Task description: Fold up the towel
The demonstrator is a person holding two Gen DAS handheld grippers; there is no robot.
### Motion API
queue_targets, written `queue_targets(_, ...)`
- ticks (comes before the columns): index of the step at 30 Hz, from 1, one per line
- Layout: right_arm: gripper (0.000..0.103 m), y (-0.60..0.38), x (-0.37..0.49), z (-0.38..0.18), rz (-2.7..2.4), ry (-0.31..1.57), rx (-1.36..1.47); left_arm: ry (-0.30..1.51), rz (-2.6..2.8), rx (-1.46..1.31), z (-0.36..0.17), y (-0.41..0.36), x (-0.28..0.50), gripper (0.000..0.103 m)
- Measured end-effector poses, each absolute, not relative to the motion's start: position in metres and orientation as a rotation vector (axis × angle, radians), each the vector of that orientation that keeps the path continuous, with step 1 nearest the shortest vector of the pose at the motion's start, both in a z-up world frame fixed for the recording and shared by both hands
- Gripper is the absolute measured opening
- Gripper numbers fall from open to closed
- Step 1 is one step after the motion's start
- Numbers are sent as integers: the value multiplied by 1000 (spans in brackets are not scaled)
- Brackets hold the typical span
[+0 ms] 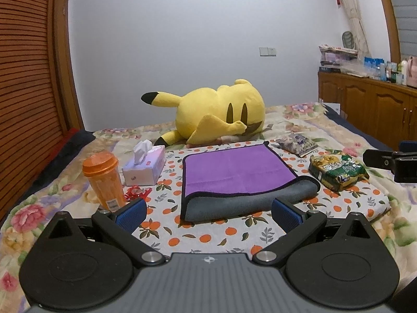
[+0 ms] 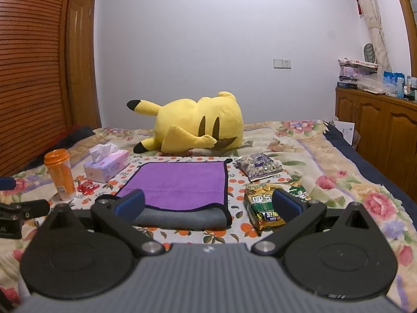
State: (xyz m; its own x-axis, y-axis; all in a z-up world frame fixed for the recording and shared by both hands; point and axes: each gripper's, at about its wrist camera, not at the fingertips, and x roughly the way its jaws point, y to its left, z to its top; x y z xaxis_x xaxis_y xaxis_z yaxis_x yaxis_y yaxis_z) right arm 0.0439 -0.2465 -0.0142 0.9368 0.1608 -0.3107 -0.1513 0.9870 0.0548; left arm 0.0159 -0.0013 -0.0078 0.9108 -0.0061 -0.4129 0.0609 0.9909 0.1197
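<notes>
Lying folded, towel, tools open

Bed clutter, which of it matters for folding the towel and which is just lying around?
For the job: purple and grey towel, left claw, right claw.

Lying about: yellow plush toy, tissue box, orange cup, green snack bag, purple snack bag.

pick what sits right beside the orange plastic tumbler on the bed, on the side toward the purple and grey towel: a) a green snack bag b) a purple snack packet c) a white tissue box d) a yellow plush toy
C: the white tissue box stands next to the orange plastic tumbler, between it and the purple and grey towel; the green snack bag and the purple snack packet lie on the towel's other side, and the yellow plush toy lies behind it.
</notes>
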Motion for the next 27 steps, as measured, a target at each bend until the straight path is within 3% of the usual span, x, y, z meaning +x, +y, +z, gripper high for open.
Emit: queue_targets(27, 103, -241, 79, -27, 168, 405, 20, 513, -71, 201, -25, -12, 56, 103)
